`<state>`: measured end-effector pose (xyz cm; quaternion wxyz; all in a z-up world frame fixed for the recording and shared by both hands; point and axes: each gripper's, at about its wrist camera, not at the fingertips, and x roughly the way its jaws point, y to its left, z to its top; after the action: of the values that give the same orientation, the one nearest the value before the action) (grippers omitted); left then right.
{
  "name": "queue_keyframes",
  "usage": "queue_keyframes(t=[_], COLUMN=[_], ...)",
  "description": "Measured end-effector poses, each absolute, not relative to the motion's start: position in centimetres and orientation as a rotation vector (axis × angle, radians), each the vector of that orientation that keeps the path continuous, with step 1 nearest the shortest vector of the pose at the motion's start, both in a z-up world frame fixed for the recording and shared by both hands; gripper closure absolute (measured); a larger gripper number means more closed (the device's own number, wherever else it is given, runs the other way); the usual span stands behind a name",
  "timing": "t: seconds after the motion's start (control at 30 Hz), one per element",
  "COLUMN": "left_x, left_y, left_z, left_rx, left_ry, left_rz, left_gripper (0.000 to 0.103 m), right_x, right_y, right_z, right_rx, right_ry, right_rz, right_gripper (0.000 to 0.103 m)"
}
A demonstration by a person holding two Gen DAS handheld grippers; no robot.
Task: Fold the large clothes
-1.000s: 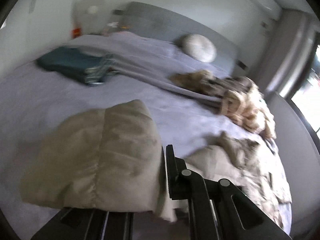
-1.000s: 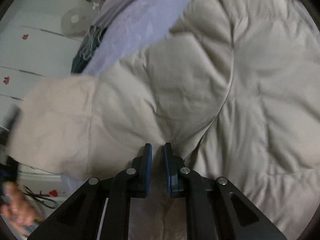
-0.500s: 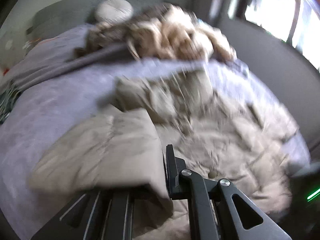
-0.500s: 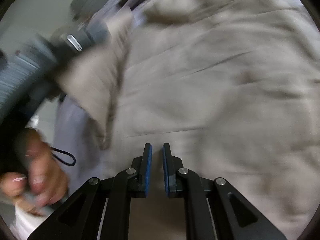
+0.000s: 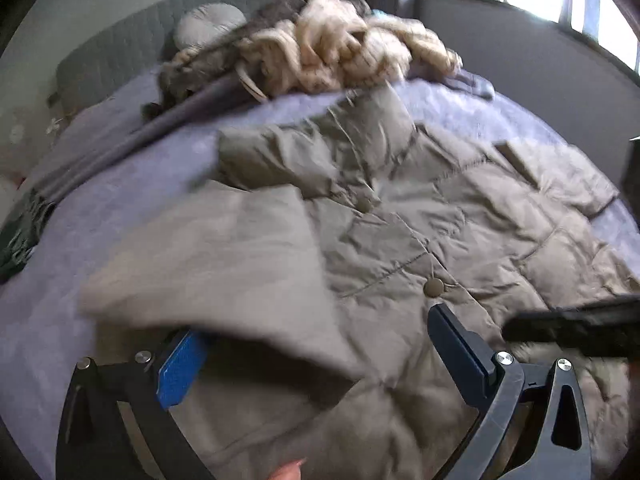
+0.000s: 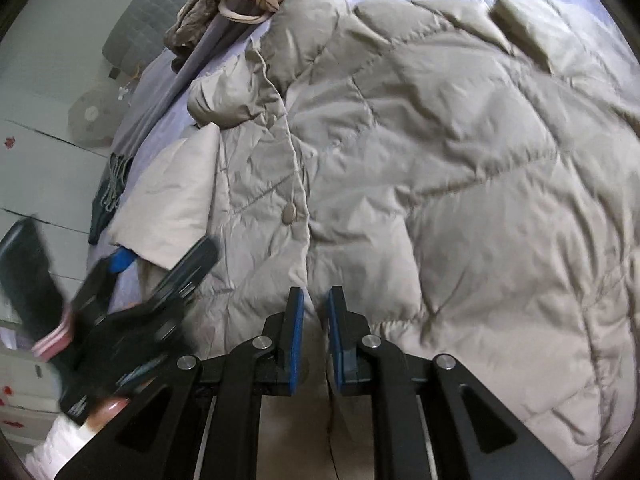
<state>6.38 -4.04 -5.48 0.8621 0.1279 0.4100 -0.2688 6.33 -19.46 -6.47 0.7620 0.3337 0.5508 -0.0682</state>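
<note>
The left tongs point(image 5: 316, 344) stand spread wide, with a flap of the beige padded coat point(image 5: 420, 240) lying loose across the gap between the two fingers; nothing is pinched, and the blue pad point(image 5: 180, 368) at about eight o'clock shows bare under the cloth. The right tongs point(image 6: 314, 336) have their fingers nearly pressed together with a thin slit between them. Coat fabric lies under and just ahead of the tips, but whether any of it is caught I cannot tell.

Outward from there, the coat is spread front-up over the lilac bed sheet point(image 5: 132, 200), filling the middle and the three o'clock side of the left view. Its snap buttons point(image 6: 289, 213) run up toward twelve o'clock. One edge panel at nine o'clock looks turned in over the body; the rest lies flat and puffy. By my reading the fold is only begun: one side is brought in, and the far side and the lengthwise fold remain.

At twelve o'clock a heap of cream knitwear point(image 5: 340, 44) sits against the grey headboard point(image 5: 132, 36), beside a round cushion point(image 5: 208, 24).

No boxes, baskets or other containers show.
</note>
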Motion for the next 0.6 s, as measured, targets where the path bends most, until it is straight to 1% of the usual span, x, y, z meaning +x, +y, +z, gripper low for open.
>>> queue_keyframes(t=[0.03,0.07,0.1,0.13,0.17,0.3,0.4,0.47,0.53,0.57,0.6], left_x=[6.6,6.7,7.1,8.3,9.0,12.8,14.6,14.9,15.1,15.1,15.1], left_y=[-2.9,-1.1,0.7,2.8,4.7,12.4,16.2,16.7,16.5,16.4,16.2], left_z=[-4.9,-4.2,-3.7,-3.7,-3.9,-7.0,-10.7,-13.1,-14.9,-15.4,-15.4], left_rx=[0.241,0.196,0.154,0.107,0.057,-0.224,-0.488,-0.595,-0.626,-0.624,-0.613], left_ry=[0.858,0.860,0.868,0.887,0.916,1.073,1.183,1.247,1.300,1.312,1.306], left_rz=[-0.557,-0.540,-0.512,-0.479,-0.450,-0.355,-0.358,-0.395,-0.405,-0.406,-0.407], left_gripper=[0.000,0.000,0.000,0.000,0.000,0.000,0.000,0.001,0.010,0.019,0.037], right_x=[6.7,5.6,6.4,7.2,7.7,9.9,11.7,12.6,13.4,13.8,14.6], right_y=[-19.2,-19.8,-19.1,-18.3,-17.4,-12.1,-7.3,-4.9,-2.8,-2.2,-1.5], right_z=[-5.9,-5.3,-4.6,-3.9,-3.3,-1.1,-1.5,-2.3,-3.2,-3.6,-4.3], right_rx=[0.684,0.653,0.595,0.538,0.483,0.181,-0.063,-0.177,-0.289,-0.332,-0.383], right_ry=[1.199,1.196,1.192,1.181,1.165,1.118,1.104,1.110,1.088,1.077,1.066], right_rz=[-0.151,-0.147,-0.139,-0.128,-0.113,-0.037,0.008,0.026,0.024,0.013,-0.011], right_gripper=[0.088,0.079,0.070,0.046,0.032,0.031,0.029,0.029,0.029,0.029,0.029])
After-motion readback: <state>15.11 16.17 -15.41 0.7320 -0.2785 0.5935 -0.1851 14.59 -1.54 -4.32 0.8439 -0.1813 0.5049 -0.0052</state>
